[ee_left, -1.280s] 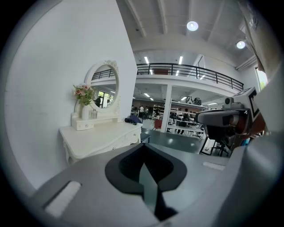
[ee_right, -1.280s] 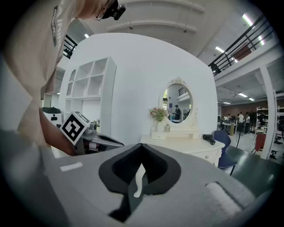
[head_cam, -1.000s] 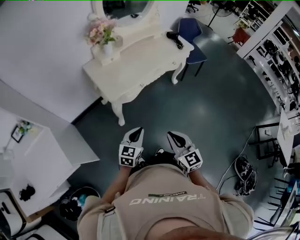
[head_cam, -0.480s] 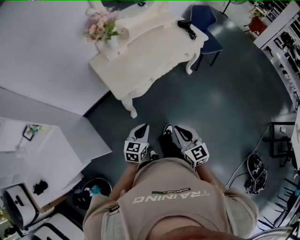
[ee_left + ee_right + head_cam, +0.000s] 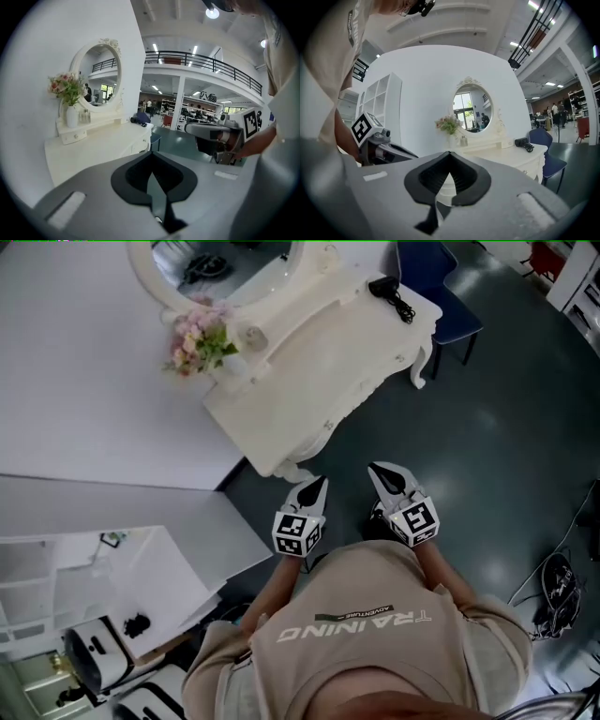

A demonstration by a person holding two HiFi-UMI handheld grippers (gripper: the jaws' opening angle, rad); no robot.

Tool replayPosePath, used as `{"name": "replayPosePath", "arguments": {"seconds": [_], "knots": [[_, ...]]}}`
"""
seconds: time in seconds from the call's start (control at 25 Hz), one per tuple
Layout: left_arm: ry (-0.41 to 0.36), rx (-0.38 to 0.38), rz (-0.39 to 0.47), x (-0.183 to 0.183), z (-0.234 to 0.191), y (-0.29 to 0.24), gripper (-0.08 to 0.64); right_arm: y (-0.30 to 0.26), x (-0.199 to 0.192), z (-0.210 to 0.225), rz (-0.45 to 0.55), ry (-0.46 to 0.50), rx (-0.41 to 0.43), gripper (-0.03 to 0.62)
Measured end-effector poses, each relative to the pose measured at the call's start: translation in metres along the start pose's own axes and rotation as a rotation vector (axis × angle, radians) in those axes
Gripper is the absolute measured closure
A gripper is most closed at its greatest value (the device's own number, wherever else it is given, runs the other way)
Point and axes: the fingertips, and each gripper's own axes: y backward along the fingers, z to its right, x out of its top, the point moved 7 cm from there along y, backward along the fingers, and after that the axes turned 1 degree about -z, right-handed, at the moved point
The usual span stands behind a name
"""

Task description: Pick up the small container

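Observation:
The small clear container stands on the raised back ledge of the cream dressing table, beside a white vase of pink flowers. It shows next to the vase in the left gripper view and in the right gripper view. My left gripper is shut and empty, held in the air just short of the table's near corner. My right gripper is beside it, jaws together, nothing held. Each gripper shows in the other's view, the right gripper and the left gripper.
An oval mirror backs the table. A black hair dryer lies at its far end, by a blue chair. White wall and a white shelf unit are on the left. Dark floor spreads to the right, with a black bundle of cables.
The person has walked toward the dressing table. Both grippers have come forward with the body and now sit close to the table's near corner. Both stay shut.

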Motion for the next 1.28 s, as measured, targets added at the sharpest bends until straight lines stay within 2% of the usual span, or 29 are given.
{"name": "replayPosePath", "arguments": {"seconds": [0.2, 0.4, 0.68, 0.96, 1.04, 1.2, 1.28], "knots": [[-0.032, 0.084, 0.048, 0.041, -0.006, -0.029, 0.542, -0.010, 0.007, 0.044, -0.008, 0.015, 0.027, 0.589], [0.004, 0.125, 0.007, 0.041, -0.018, -0.041, 0.543, -0.020, 0.015, 0.056, 0.013, 0.034, 0.082, 0.591], [0.041, 0.139, -0.016, 0.038, -0.042, -0.060, 0.543, -0.032, 0.002, 0.067, -0.007, -0.018, 0.047, 0.589], [0.088, 0.113, -0.006, 0.049, -0.070, -0.096, 0.543, -0.039, 0.002, 0.083, -0.053, -0.034, -0.006, 0.589], [0.097, 0.110, 0.006, 0.058, -0.078, -0.110, 0.543, -0.042, 0.005, 0.092, -0.067, -0.031, -0.020, 0.589], [0.061, 0.100, 0.072, 0.089, -0.096, -0.136, 0.543, -0.069, 0.016, 0.113, -0.107, 0.006, -0.004, 0.589], [0.064, 0.093, 0.074, 0.096, -0.105, -0.142, 0.543, -0.088, 0.026, 0.118, -0.120, 0.021, 0.005, 0.589]]}}
